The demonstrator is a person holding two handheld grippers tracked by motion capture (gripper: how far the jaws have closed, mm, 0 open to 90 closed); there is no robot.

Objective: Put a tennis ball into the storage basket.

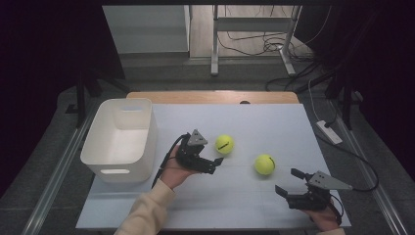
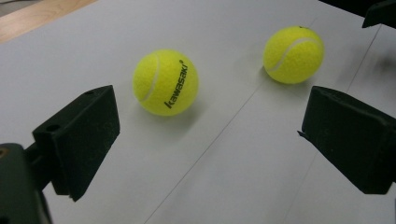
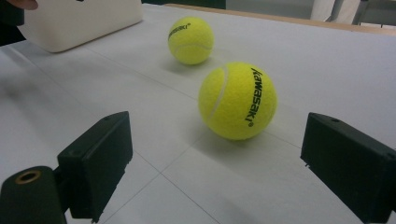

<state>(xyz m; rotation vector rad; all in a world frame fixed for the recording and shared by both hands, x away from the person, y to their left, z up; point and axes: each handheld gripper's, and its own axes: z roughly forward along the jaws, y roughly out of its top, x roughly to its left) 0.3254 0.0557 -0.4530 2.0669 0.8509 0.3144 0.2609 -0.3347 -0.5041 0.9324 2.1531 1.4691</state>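
Two yellow balls sit on the white tabletop (image 1: 254, 122), apart from each other. The left ball (image 1: 224, 144) lies just beyond your left gripper (image 1: 219, 160), whose fingers (image 2: 79, 135) are spread wide with nothing between them; in the left gripper view that ball (image 2: 166, 82) sits ahead of them, closer to the left finger, its "kawasaki" print facing you. The right ball (image 1: 265, 164) rests nearer you, in front of your right gripper (image 1: 288, 182). Those fingers (image 3: 100, 158) are spread too, empty, and in the right gripper view the right ball (image 3: 237, 101) sits ahead of the gap, not touching either finger, with the left ball (image 3: 190, 40) farther back. The white bin (image 1: 121, 139) stands at the tabletop's left edge, beside your left hand (image 1: 175, 171). Both grippers rest low over the tabletop.
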